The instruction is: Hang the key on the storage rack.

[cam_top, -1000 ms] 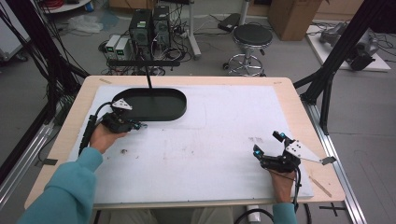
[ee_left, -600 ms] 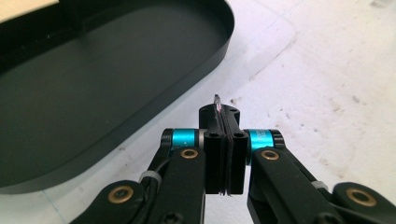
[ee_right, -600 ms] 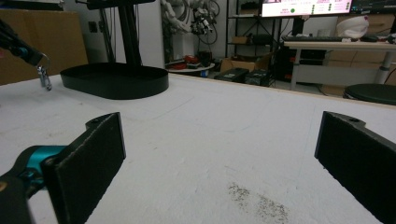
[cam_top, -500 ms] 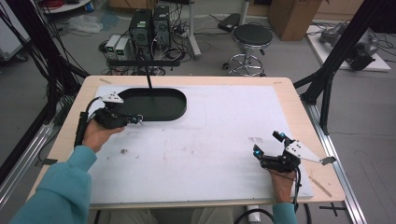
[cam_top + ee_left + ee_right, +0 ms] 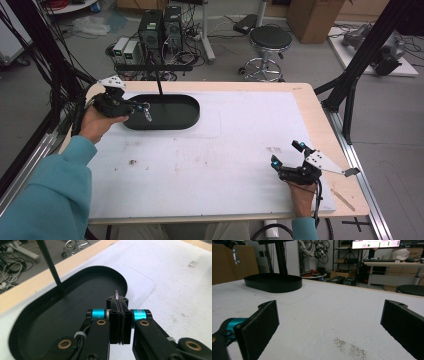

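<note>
White table mat [image 5: 225, 150], black tray [image 5: 170, 119] far left. Left gripper [image 5: 145, 111] pinches small clear piece [image 5: 116, 294] between pressed jaws, above tray. Right gripper [image 5: 286, 156] spread wide, empty, near-right.

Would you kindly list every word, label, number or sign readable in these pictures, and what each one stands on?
No text reads clearly.
Wide monitor behind the desk: a pink and white banner with a green dot; its characters are too blurred to read.
Brown cardboard boxes on the floor: no legible print.
Black computer towers on the floor: any markings are too small to read.
Black oval tray, white table cover: no lettering.
</note>
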A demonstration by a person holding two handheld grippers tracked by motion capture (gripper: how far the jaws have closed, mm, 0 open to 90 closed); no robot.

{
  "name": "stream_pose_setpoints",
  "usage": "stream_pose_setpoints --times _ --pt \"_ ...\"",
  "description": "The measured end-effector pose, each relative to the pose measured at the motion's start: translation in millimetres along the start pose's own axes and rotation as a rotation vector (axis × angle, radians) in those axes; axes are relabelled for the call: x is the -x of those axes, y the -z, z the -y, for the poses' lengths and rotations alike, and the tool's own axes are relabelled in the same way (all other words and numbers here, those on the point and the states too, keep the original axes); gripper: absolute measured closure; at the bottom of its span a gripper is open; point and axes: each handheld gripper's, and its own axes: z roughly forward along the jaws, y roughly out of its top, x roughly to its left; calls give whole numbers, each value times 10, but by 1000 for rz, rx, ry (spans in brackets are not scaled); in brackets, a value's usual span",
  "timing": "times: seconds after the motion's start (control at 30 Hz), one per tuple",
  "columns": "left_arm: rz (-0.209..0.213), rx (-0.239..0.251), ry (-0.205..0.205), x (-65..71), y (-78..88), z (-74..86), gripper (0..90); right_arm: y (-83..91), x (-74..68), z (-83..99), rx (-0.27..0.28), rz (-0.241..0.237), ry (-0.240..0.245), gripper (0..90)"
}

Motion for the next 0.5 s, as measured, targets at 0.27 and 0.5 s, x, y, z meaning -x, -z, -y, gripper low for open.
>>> stream_pose_setpoints --times 0.27,0.5 --pt "-12 -10 -21 -147 59 -234 887 0 4 0 1 1 3 11" --pt "-34 -31 -29 -288 65 -396 887 -2 4 0 3 3 4 11"
